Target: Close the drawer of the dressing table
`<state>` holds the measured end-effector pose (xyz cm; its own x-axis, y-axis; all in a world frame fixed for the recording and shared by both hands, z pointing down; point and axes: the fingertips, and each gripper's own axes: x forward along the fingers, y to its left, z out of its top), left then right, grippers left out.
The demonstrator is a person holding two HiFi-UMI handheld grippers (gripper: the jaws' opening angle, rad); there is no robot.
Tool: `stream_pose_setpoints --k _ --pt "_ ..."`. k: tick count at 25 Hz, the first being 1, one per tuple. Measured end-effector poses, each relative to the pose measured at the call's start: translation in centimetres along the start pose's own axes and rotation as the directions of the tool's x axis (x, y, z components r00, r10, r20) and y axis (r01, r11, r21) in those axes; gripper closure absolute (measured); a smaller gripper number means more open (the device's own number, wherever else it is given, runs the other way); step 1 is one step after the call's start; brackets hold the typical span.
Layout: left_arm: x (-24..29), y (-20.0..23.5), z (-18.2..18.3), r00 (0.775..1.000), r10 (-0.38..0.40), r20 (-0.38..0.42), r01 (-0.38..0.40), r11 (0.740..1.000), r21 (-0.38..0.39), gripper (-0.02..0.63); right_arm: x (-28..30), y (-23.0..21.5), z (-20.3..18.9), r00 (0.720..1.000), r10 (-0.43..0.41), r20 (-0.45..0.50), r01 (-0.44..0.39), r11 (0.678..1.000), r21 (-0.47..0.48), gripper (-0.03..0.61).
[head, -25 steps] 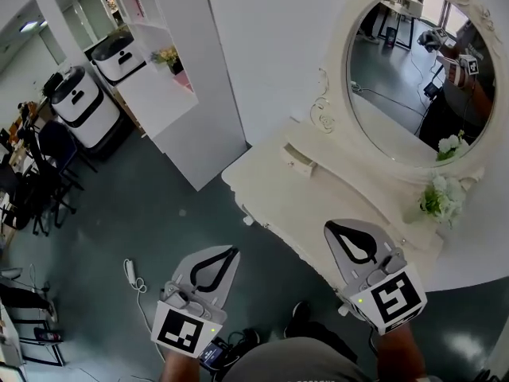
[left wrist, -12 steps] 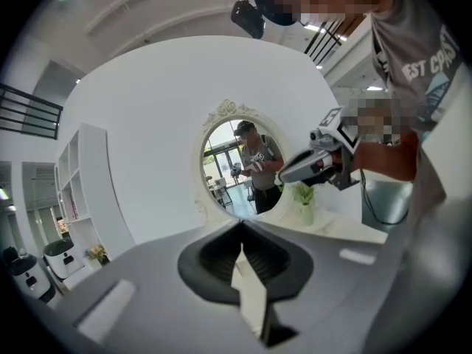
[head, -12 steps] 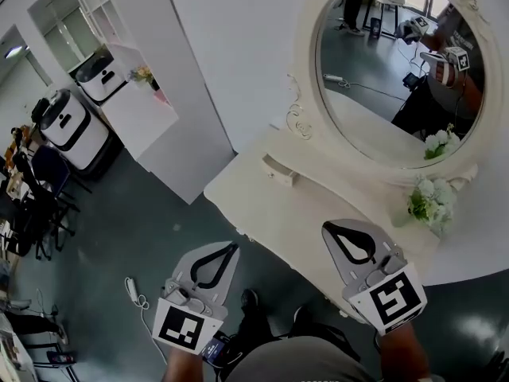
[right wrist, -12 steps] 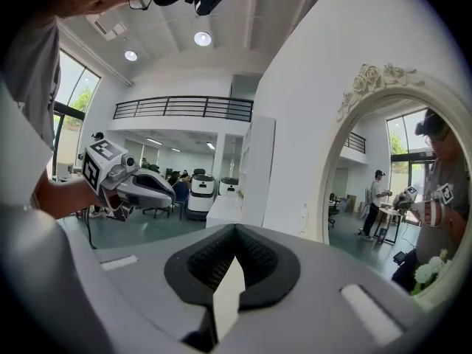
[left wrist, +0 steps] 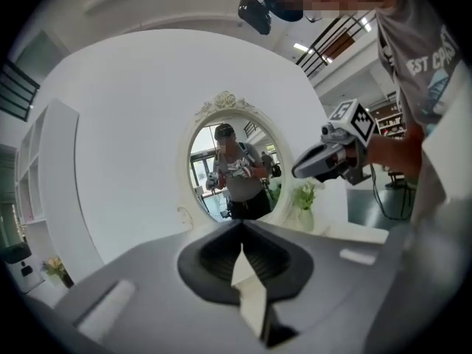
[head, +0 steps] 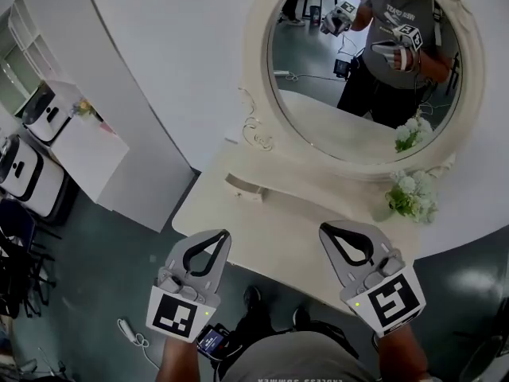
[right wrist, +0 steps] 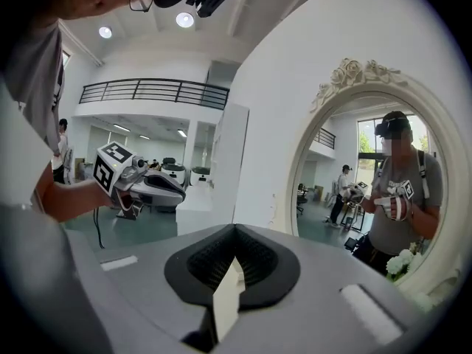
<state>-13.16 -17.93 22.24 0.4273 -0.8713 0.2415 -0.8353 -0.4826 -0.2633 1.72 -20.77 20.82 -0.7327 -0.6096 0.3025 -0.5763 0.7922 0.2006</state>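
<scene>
A cream dressing table [head: 274, 233] with an oval mirror [head: 350, 78] stands in front of me. A small drawer [head: 243, 186] juts out a little from the low shelf under the mirror, at the table's left. My left gripper [head: 225, 232] is shut and empty, its tip at the table's front left edge, below the drawer. The right gripper [head: 323, 227] hovers over the tabletop to the drawer's right, also shut and empty. In the left gripper view the jaws [left wrist: 240, 223] meet and point at the mirror; the right gripper view shows the same [right wrist: 234, 227].
A vase of white flowers [head: 409, 191] stands at the table's right end. A white partition wall [head: 135, 134] rises left of the table, with a white shelf unit [head: 75, 146] beyond it. A cable [head: 131, 333] lies on the floor at the lower left.
Both grippers have moved toward the dressing table, the left one further, from over the floor to the table's front edge. The mirror and table have shifted left in my view.
</scene>
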Motion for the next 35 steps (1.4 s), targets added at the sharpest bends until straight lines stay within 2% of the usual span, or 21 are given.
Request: stream_pose_setpoints --k 6,13,26,35 --pt "3.2 4.7 -1.5 0.997 -0.076 0.008 0.076 0.997 -0.013 0.611 3.6 -0.9 0.5 0.996 -0.077 -0.054 0.079 0.996 0.038 0.577" --pt "5.7 8.3 -3.8 0.993 -0.115 0.001 0.115 0.993 -0.027 0.611 7.3 -1.5 -0.2 0.989 -0.108 -0.100 0.115 0.991 0.063 0.577" --pt "9.2 11.2 -9.3 0.990 -0.128 -0.053 0.124 0.990 -0.073 0.611 12.3 -2.4 -3.5 0.982 -0.081 -0.170 0.097 0.991 0.087 0.577" --pt "12.3 11.2 -15.4 0.980 -0.155 -0.128 0.139 0.983 -0.123 0.611 15.8 -3.0 -6.8 0.978 -0.053 -0.203 0.079 0.989 0.124 0.577"
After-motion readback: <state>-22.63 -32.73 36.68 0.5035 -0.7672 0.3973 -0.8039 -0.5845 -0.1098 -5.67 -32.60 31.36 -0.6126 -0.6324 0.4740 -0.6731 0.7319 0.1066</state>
